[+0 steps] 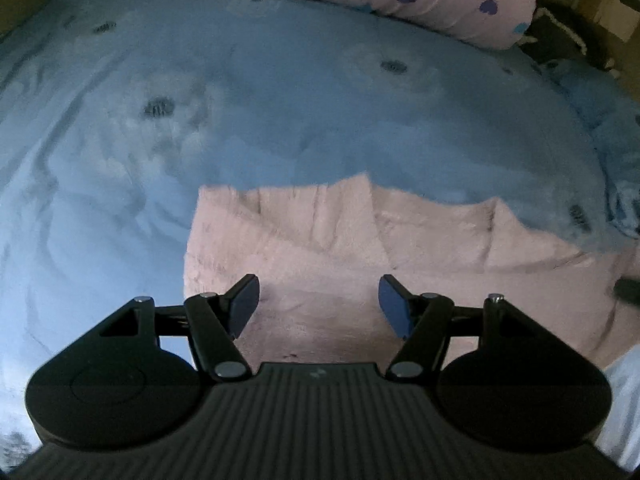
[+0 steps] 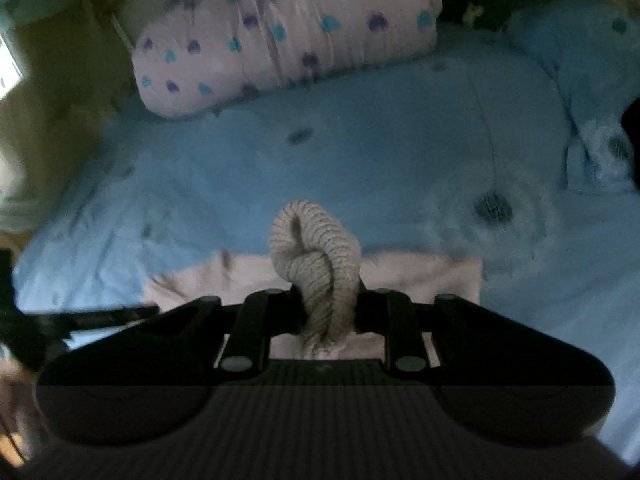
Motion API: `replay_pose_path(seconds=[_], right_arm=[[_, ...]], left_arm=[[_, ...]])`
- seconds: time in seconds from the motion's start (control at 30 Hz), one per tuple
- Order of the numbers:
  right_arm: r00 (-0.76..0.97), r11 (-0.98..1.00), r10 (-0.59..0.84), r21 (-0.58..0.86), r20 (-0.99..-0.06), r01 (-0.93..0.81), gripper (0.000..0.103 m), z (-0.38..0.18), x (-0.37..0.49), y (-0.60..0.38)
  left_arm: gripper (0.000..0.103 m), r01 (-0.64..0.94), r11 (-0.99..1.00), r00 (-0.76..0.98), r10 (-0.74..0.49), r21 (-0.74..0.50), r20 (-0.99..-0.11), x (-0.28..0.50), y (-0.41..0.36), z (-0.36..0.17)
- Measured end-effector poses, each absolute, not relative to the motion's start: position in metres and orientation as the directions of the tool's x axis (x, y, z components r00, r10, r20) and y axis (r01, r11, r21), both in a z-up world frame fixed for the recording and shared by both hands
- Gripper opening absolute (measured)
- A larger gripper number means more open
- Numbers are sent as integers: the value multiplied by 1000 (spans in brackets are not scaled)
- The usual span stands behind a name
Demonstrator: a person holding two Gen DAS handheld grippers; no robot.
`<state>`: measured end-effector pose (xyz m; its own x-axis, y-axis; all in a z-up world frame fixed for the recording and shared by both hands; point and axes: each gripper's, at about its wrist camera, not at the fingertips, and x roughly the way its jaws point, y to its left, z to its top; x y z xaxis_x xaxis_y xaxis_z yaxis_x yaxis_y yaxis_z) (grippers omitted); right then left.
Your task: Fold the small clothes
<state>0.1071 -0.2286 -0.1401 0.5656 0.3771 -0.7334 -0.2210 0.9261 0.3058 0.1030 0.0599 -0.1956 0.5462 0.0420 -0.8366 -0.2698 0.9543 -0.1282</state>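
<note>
On the blue bedsheet (image 1: 280, 120) the pink fleece garment (image 1: 320, 248) lies spread at 6 o'clock, not yet folded, while your left gripper (image 1: 319, 306) hangs over it open and empty, and your right gripper (image 2: 326, 312) pinches only a grey knitted sock (image 2: 316, 256).
</note>
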Motion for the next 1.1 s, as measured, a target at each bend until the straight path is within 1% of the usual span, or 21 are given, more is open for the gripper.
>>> replay_pose_path(seconds=[0.07,0.1,0.17,0.2,0.27,0.3,0.37,0.43,0.47,0.53,0.57,0.63,0.7,0.8,0.83,0.9,0.97,1.1], right_arm=[[548,936,352,293,-759,-194,23,-176,111,-237],[536,944,330,279,-777,-176,25,-193,112,-239],[506,952,305,271,-807,-141,27,-224,112,-246],[521,947,320,284,-791,-152,26,-231,107,-248],[556,945,327,281,-764,-170,27,-232,100,-248],[558,945,326,278,-763,-172,30,-230,99,-247],[564,946,324,278,-760,-168,35,-225,99,-249],[565,944,329,279,-757,-176,43,-218,102,-249],[575,945,325,273,-750,-179,46,-214,101,-250],[600,945,326,267,-730,-188,61,-205,99,-257],[608,945,328,266,-723,-193,63,-201,99,-260],[615,943,331,266,-715,-199,64,-197,101,-267],[604,947,320,243,-730,-208,64,-201,101,-273],[629,966,238,112,-740,-234,64,-217,94,-280],[645,964,243,106,-724,-244,66,-222,90,-285],[658,959,279,172,-699,-224,69,-229,86,-297],[662,953,302,223,-686,-204,69,-233,87,-302],[654,944,330,226,-681,-241,69,-232,93,-297]], left_arm=[[71,-263,957,540,37,-127,-841,106,63,-221],[71,-250,960,544,31,-127,-838,106,66,-232],[74,-181,976,598,11,-121,-801,102,66,-242],[76,-136,985,617,2,-104,-787,102,65,-245],[77,-91,993,628,-6,-81,-778,102,64,-247],[77,-83,993,626,-14,-85,-780,102,66,-245],[77,-77,991,635,-37,-111,-772,102,72,-241],[77,-71,988,651,-59,-138,-756,99,79,-236],[77,-69,987,661,-65,-146,-748,97,82,-234],[77,-75,985,672,-65,-156,-738,93,89,-232],[77,-79,984,673,-64,-158,-737,91,92,-232],[77,-81,984,676,-61,-156,-735,87,96,-234],[77,-63,987,683,-64,-146,-727,82,98,-236],[77,-44,988,705,-73,-146,-705,77,101,-242],[77,-41,989,711,-71,-142,-699,75,101,-243],[77,-36,991,723,-63,-128,-689,74,99,-246],[77,-26,994,729,-56,-110,-683,73,96,-248],[78,-5,994,735,-71,-111,-674,74,98,-250]])
